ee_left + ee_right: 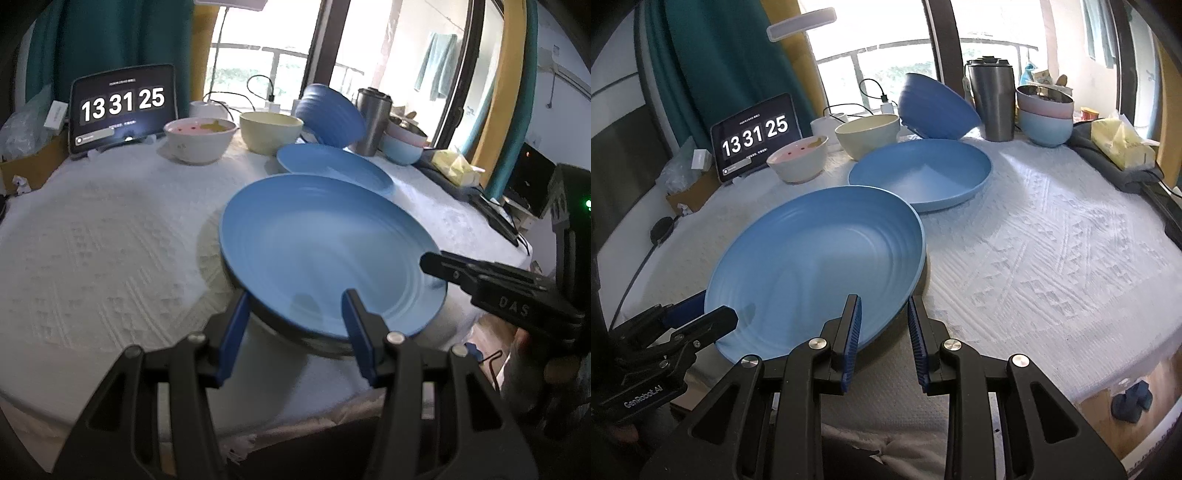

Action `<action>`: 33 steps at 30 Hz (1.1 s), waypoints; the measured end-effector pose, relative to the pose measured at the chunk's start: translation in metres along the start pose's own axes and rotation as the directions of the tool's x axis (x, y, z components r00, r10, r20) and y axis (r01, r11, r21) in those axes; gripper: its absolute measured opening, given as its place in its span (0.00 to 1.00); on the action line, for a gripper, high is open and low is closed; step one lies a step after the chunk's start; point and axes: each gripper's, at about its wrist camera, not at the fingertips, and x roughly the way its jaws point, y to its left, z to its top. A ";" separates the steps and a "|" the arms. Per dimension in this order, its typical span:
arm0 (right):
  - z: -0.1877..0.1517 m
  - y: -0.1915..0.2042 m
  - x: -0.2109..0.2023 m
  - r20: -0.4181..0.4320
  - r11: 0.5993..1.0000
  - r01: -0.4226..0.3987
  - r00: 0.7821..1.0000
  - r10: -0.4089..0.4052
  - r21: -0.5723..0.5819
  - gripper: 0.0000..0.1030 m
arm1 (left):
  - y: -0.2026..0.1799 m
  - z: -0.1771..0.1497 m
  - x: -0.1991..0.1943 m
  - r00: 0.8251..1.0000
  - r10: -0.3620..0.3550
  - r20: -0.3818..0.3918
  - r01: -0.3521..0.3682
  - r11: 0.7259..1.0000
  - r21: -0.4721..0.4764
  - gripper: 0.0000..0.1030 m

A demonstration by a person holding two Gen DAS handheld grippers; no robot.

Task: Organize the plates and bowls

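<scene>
Far to the left of our grippers the tablet clock (pixel 123 107) stood at the back of the table, and beside it the white bowl (pixel 199 138) and then the cream bowl (pixel 270 132). Our left gripper (pixel 295 314) had its blue fingers apart, one on each side of the near rim of the big blue plate (pixel 325 251); whether they pressed it, we could not tell. The plate lay tilted, just in front of both grippers, above the white tablecloth (pixel 1052 240). Our right gripper (pixel 884 334) was at the plate's right edge, fingers apart, the rim between them. Beyond the plate, a second blue plate (pixel 923 173) sat flat. Behind it a dark blue bowl (pixel 936 107) leaned, and to the right stood a steel cup (pixel 991 101) and stacked bowls (pixel 1046 118).
</scene>
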 end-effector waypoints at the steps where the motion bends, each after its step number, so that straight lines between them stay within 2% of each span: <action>1: 0.000 -0.001 0.000 -0.003 1.000 0.003 1.000 -0.003 0.001 0.27 | -0.001 -0.001 0.001 1.000 0.001 -0.005 -0.001 1.000 0.005 0.51; 4: -0.001 -0.004 0.001 -0.006 1.000 0.008 1.000 -0.007 0.004 0.27 | -0.004 -0.003 0.003 1.000 0.006 -0.024 -0.006 1.000 0.018 0.51; 10: -0.001 -0.007 0.002 -0.012 1.000 0.011 1.000 -0.011 0.000 0.27 | -0.007 -0.003 0.000 1.000 0.001 -0.011 0.000 0.999 0.037 0.52; 19: 0.002 -0.014 0.003 -0.005 0.999 0.046 0.999 -0.046 0.019 0.27 | 0.011 0.002 0.000 0.999 0.046 0.004 -0.046 0.999 -0.017 0.52; 24: 0.002 -0.018 0.013 0.005 0.999 0.046 0.999 -0.046 0.027 0.28 | 0.019 0.003 0.006 0.998 0.065 -0.005 -0.066 0.997 -0.035 0.52; 33: 0.001 -0.012 0.027 -0.030 1.000 0.024 0.999 -0.024 0.016 0.28 | 0.026 0.007 0.011 0.996 0.091 -0.002 -0.091 0.995 -0.048 0.52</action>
